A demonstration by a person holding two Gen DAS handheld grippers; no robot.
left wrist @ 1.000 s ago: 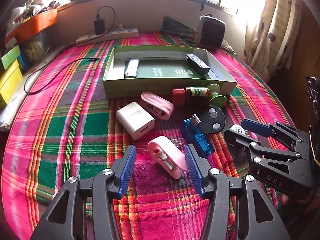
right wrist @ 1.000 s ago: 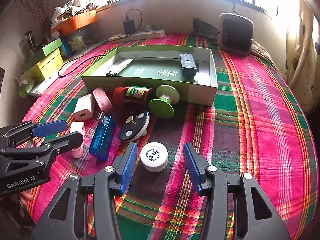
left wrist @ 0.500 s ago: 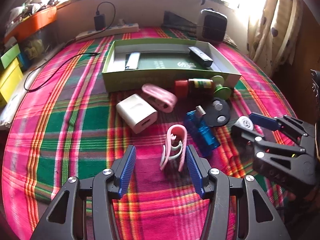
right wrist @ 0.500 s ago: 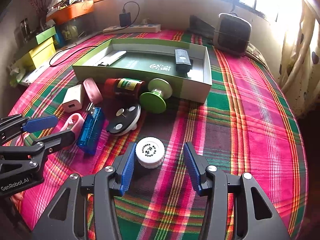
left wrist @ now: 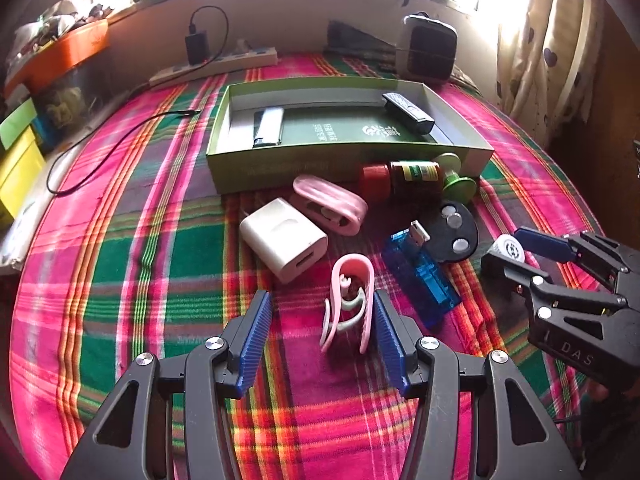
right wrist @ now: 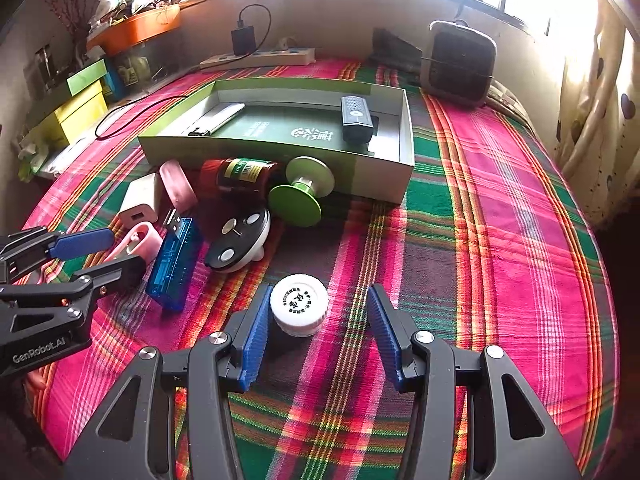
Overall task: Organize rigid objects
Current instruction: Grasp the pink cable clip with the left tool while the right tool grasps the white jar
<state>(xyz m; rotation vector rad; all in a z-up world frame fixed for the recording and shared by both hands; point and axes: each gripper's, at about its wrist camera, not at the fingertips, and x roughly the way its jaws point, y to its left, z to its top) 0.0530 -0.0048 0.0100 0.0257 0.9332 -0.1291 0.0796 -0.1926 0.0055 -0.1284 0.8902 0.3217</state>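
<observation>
the rigid objects lie scattered on a plaid-covered surface (right wrist: 500, 208) in front of an open green box (left wrist: 280, 166). we read "genrobot.ai" on the left hand-held gripper (right wrist: 100, 250) in the right wrist view and "das" on the right hand-held gripper (left wrist: 516, 254) in the left wrist view. the white cap (right wrist: 299, 304) carries a ring of small black print and two larger characters that we cannot read. white characters are printed on the dark green floor of the box, too blurred for us to make out, and the brown bottle (left wrist: 412, 174) has a yellow and green label with illegible print.

the pink clip (left wrist: 349, 300) stands on edge between the left gripper's blue pads, its long axis running away from us, closed bend at the far end and open ends toward the camera; it leans against the right-side pad while the other pad stands clear, so these jaws are apart. the right gripper's jaws are also apart, with the white cap against the left-side pad and a gap to the other.

the blue usb device (left wrist: 422, 278) lies flat, its metal plug pointing up toward the box. the white charger (left wrist: 284, 238) sits just left of it, socket facing us. the bottle lies on its side along the box's front wall, red cap to the left. inside the box, a black stick (left wrist: 408, 112) lies diagonally at right and a white lighter (left wrist: 269, 126) lengthwise at left.
</observation>
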